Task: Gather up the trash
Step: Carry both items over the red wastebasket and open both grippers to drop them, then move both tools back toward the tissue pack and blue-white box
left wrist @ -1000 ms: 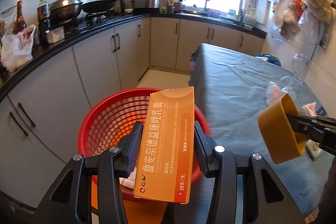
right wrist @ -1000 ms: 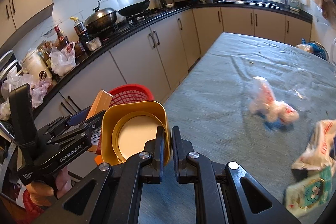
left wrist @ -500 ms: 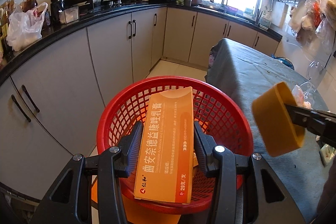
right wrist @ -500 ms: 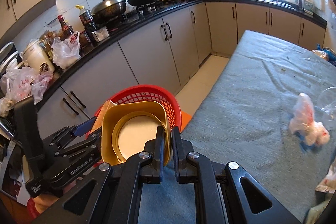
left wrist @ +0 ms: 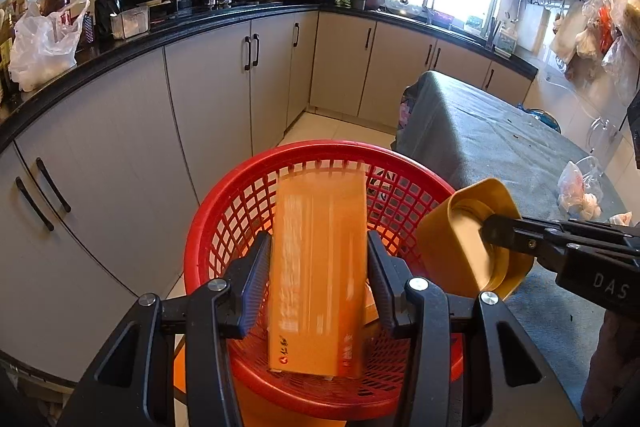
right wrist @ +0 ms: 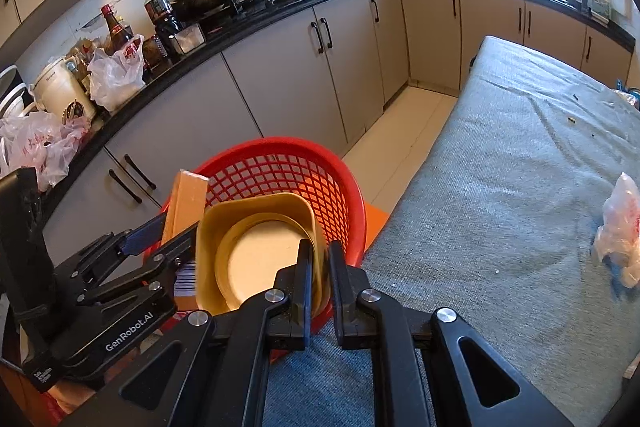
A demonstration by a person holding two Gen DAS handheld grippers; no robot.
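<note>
So both grippers hang over the red basket (left wrist: 320, 163), left gripper (left wrist: 318, 287) clamped on the orange box (left wrist: 318, 267), right gripper (right wrist: 320, 259) opening off the yellow tub (right wrist: 256, 251) rim, so next it's just let go.

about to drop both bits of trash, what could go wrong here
1. The yellow cup, pinched by its wall in the right hand-held gripper, sits near the red basket's rim and could fall outside.
2. The orange box in the left hand-held gripper is long and might wedge upright.
</note>
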